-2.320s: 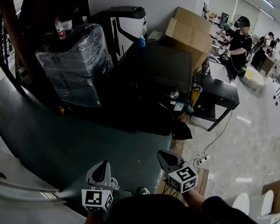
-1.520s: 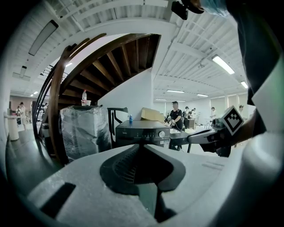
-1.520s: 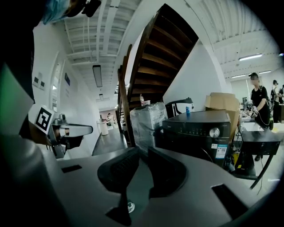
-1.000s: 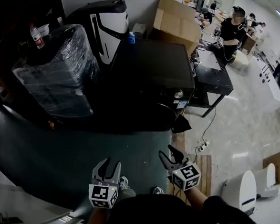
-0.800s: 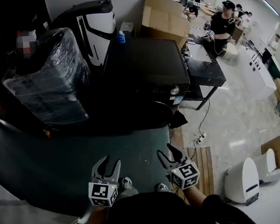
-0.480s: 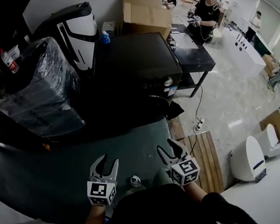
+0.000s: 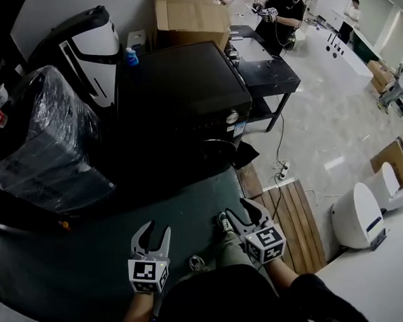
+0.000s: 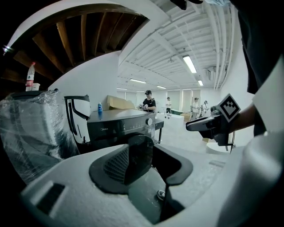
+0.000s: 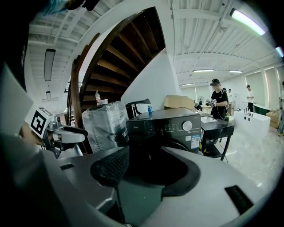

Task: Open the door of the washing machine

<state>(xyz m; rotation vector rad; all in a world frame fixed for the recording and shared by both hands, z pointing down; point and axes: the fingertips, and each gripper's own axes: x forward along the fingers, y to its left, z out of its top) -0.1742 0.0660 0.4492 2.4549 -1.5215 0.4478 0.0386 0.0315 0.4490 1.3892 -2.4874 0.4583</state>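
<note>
Both empty: your left hand-held gripper [image 7: 156,230] gapes, your right hand-held gripper [image 7: 243,214] has just been opening its jaws; the washing machine door [image 7: 213,154] lies ahead, nearer the right.

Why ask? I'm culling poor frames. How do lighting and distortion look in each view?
Head view: fisheye curve, washing machine nearly black beside the bright floor. Left gripper view: heavy fisheye, sharp, bright ceiling lights. Right gripper view: dark corners, washing machine front evenly lit, readable.
</note>
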